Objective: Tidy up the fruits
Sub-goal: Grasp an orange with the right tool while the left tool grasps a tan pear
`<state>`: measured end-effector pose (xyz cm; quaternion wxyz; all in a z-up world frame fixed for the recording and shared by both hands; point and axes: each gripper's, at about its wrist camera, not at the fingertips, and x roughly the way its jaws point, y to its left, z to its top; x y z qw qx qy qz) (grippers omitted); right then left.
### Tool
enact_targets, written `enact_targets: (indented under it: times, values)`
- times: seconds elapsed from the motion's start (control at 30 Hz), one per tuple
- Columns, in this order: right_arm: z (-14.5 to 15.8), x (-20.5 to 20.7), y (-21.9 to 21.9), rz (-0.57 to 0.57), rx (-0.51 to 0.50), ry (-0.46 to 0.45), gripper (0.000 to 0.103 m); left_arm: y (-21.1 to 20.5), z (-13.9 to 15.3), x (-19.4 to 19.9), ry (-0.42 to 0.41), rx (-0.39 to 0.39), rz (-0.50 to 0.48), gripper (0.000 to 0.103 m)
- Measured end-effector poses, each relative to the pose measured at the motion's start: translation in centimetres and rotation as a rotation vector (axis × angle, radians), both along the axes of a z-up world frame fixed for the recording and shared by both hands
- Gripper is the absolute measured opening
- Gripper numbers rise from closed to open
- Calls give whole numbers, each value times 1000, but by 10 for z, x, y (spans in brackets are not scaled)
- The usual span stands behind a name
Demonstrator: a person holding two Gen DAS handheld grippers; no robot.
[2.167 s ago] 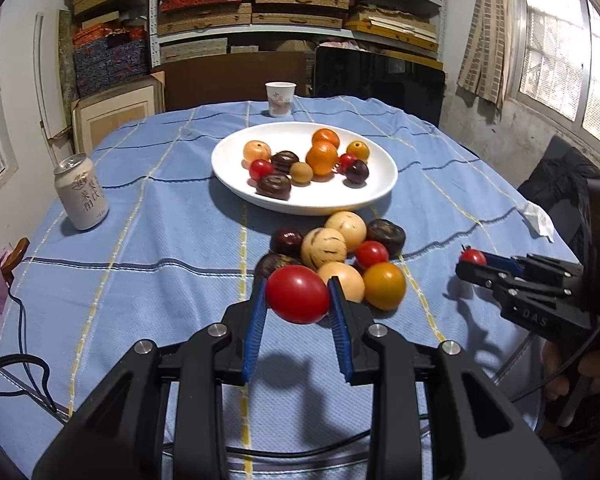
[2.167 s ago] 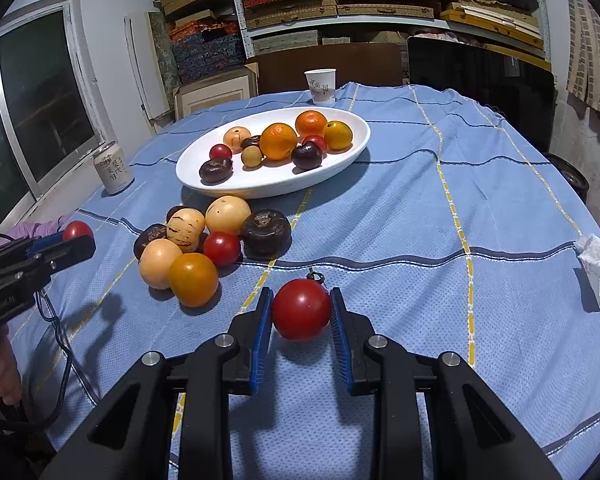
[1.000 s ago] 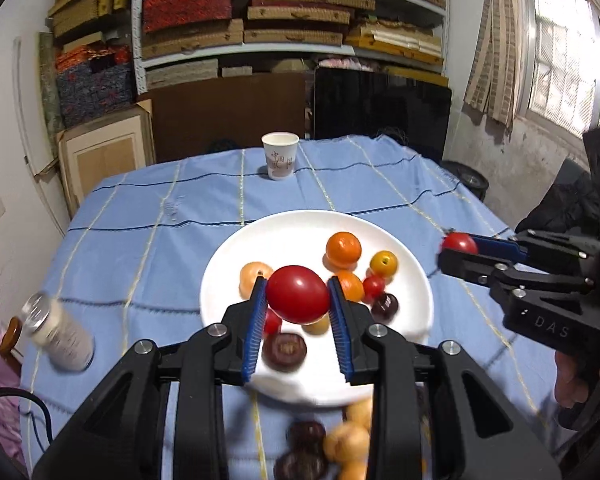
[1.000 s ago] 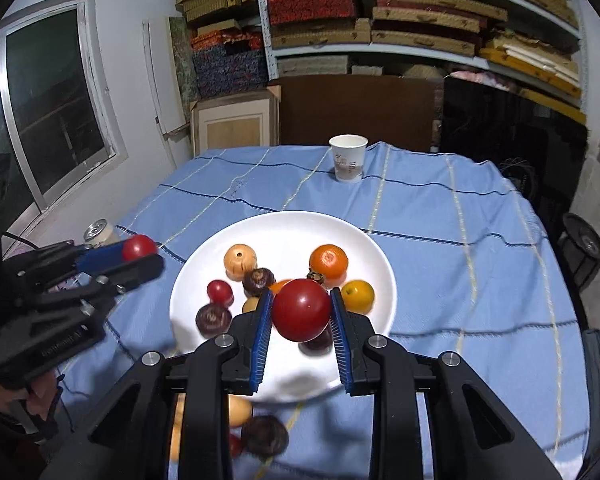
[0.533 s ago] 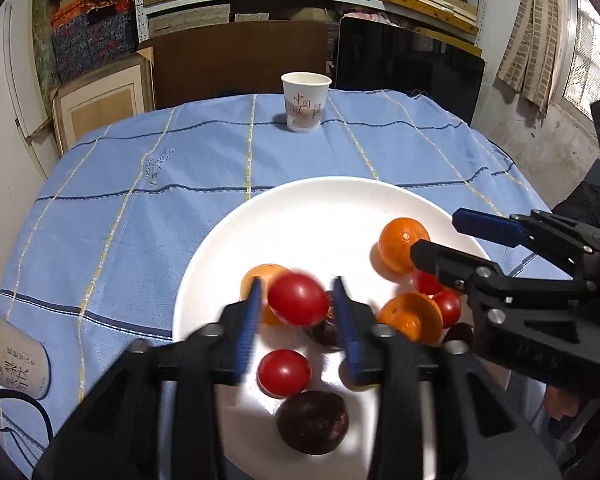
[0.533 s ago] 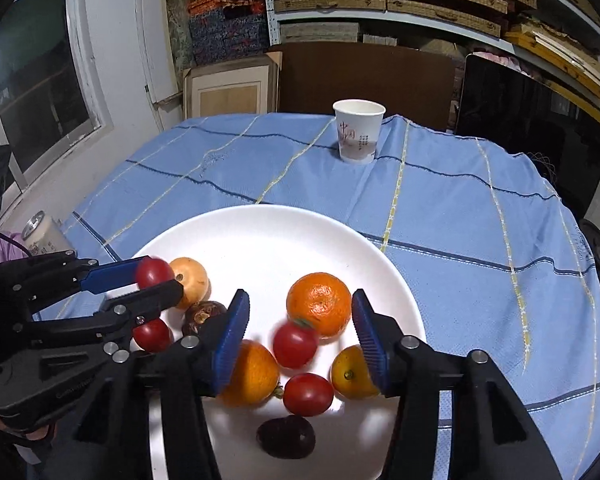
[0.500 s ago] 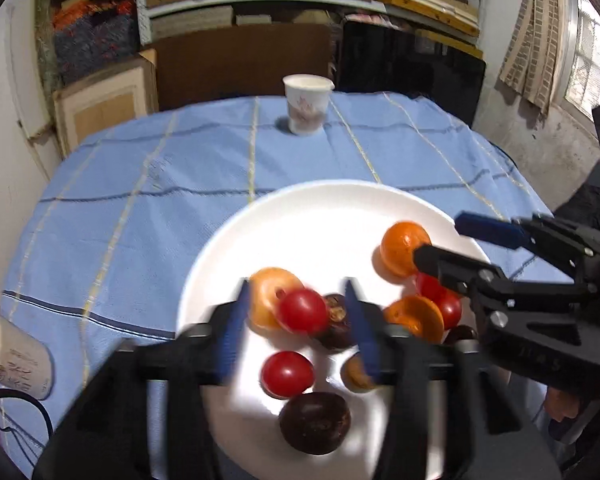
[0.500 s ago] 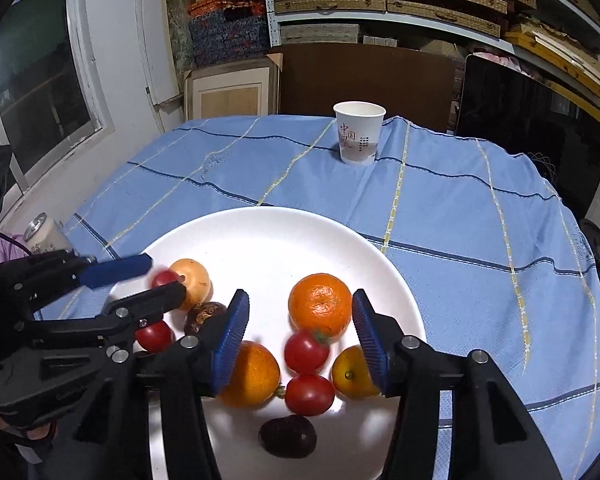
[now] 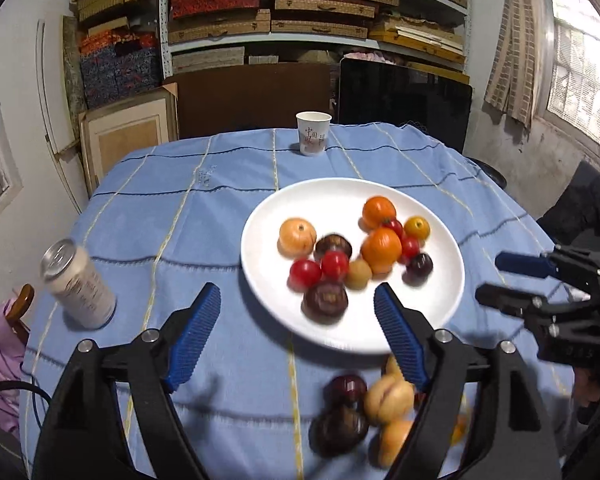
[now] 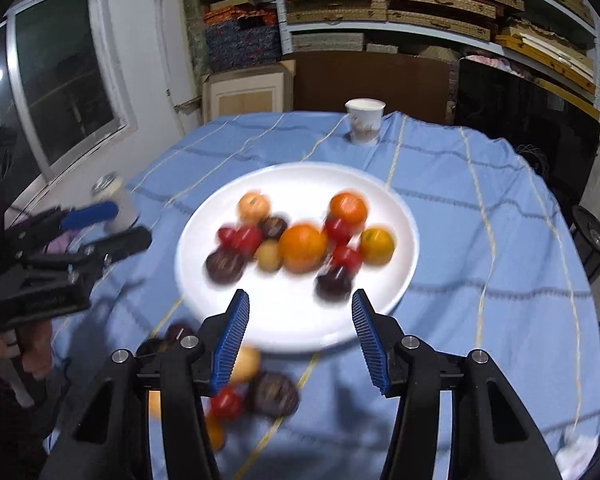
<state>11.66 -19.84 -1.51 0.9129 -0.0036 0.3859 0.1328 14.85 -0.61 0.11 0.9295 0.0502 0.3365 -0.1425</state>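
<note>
Most of the fruit sits on the white plate (image 9: 440,312) mid-surface, including two red tomatoes (image 9: 334,265) near its left half; a loose pile (image 9: 384,400) waits on the blue cloth at the near edge. The left tool (image 9: 298,304) and right tool (image 10: 298,312) both gape wide, holding nothing. A second ago each clamped a tomato; now both have pulled back. Risk: round fruit may roll if a returning tool nudges the crowded pile.
</note>
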Motion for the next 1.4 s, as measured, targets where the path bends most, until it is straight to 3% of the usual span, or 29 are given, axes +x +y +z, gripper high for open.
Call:
enact_targets:
  times: [0.07, 0.23, 0.37, 0.5, 0.57, 0.7, 0.83, 0.93, 1.03, 1.1, 1.13, 1.17, 1.4]
  values:
    - [-10, -25, 9, 25, -1, 9, 54, 9, -8, -27, -18, -13, 10, 87]
    - [-46, -72, 37, 80, 5, 53, 54, 17, -38, -56, 39, -31, 28, 87]
    - [-61, -82, 56, 80, -32, 44, 54, 18, -54, -69, 57, 11, 32, 87]
    - [-71, -70, 62, 67, -5, 116, 53, 22, -60, -76, 66, 8, 37, 87]
    - [-71, -69, 60, 63, 26, 117, 37, 23, -61, -79, 68, 5, 36, 87]
    - [-69, -77, 58, 28, 2, 109, 37, 18, -61, -84, 82, 16, 11, 87]
    - [-64, -99, 57, 3, -106, 49, 37, 5, -59, -91, 70, 32, -22, 87]
    - [-64, -112, 48, -14, -107, 36, 37, -10, -58, -91, 66, 41, -32, 87]
    - [-65, -119, 38, -33, -106, 18, 37, -28, -61, -89, 70, 53, -39, 81]
    - [-67, -119, 31, -49, -92, 18, 37, -37, -67, -86, 97, 78, -41, 68]
    - [-69, -118, 30, -53, -88, 21, 37, -43, -73, -82, 134, 90, -51, 54]
    - [-70, -118, 28, -55, -84, 23, 37, -45, -77, -81, 146, 100, -49, 51]
    - [-73, -117, 23, -40, -37, 25, 37, -59, -84, -80, 166, 141, -70, 48]
